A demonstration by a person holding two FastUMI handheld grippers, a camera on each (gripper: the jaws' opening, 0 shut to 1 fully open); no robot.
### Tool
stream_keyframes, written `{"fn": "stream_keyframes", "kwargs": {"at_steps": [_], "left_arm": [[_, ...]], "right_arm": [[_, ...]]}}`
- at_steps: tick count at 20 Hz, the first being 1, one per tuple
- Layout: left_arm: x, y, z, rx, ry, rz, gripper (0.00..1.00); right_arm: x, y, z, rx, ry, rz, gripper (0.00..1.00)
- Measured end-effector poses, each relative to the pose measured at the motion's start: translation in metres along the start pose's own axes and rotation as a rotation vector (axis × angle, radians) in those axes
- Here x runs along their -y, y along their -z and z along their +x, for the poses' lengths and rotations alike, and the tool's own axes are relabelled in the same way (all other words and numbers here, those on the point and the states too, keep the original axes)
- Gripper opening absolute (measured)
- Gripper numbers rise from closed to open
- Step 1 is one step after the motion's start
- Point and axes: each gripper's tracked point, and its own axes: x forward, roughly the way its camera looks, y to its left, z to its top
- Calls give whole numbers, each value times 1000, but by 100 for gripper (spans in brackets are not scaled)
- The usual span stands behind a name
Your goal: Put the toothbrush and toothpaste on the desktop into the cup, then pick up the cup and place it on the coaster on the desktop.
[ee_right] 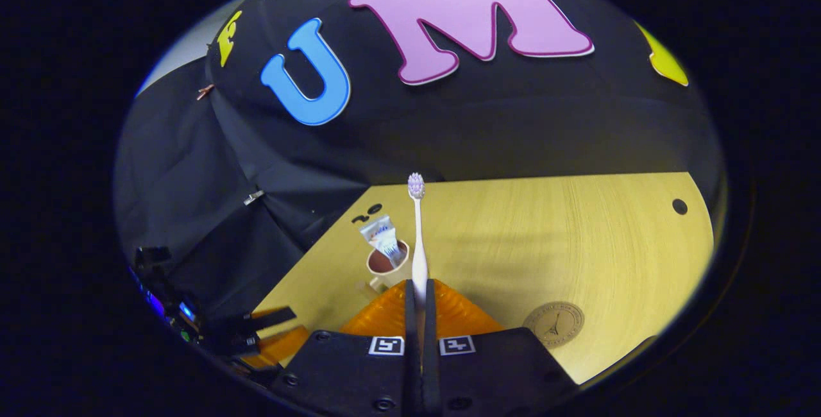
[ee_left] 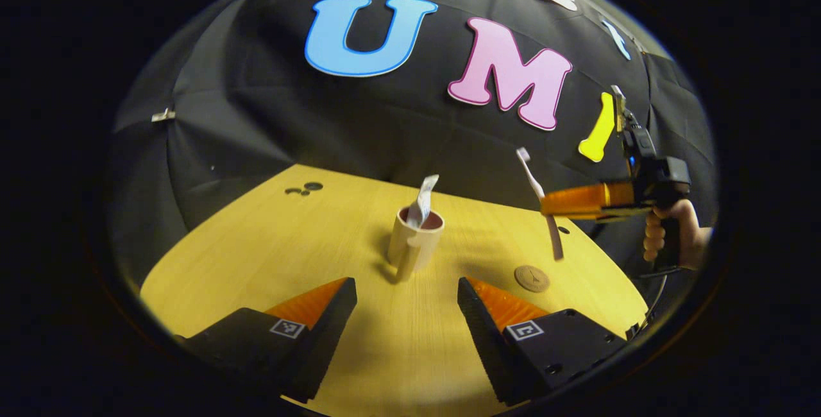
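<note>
our right tool point(ee_right: 419, 301) clenched the toothbrush point(ee_right: 418, 237) above the table point(ee_right: 577, 237); our left tool point(ee_left: 407, 314) gaped, released, facing the cup point(ee_left: 415, 244) holding toothpaste point(ee_left: 423, 202).

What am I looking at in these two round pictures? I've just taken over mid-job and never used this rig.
There is no robot arm: a person holds a two-finger gripper in each hand, and each carries its own camera looking along its fingers.

In the left gripper view, the left gripper sits at the bottom, fingers apart and holding nothing. Ahead, on the yellow wooden desktop, stands the cream mug-shaped cup with the small white toothpaste tube already inside. The round brown coaster lies to its right.

In the right gripper view, the right gripper is closed on the white toothbrush, bristles up, raised above the desktop. The left gripper view shows the hand holding it.
</note>
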Motion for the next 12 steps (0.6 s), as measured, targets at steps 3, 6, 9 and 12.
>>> {"fn": "stream_keyframes", "kwargs": {"at_steps": [3, 6, 9, 12], "left_arm": [[6, 29, -22, -35, -12, -68, 98], [2, 48, -31, -72, -36, -77, 98], [-6, 52, -36, -74, -59, -83, 98], [-13, 46, -36, -59, -67, -99, 98]], "right_arm": [[-14, -14, 18, 61, -26, -9, 5], [-24, -21, 38, 94, -31, -2, 5], [-34, -37, 58, 164, -39, -19, 5], [-43, -49, 78, 255, -47, -17, 5]]}}
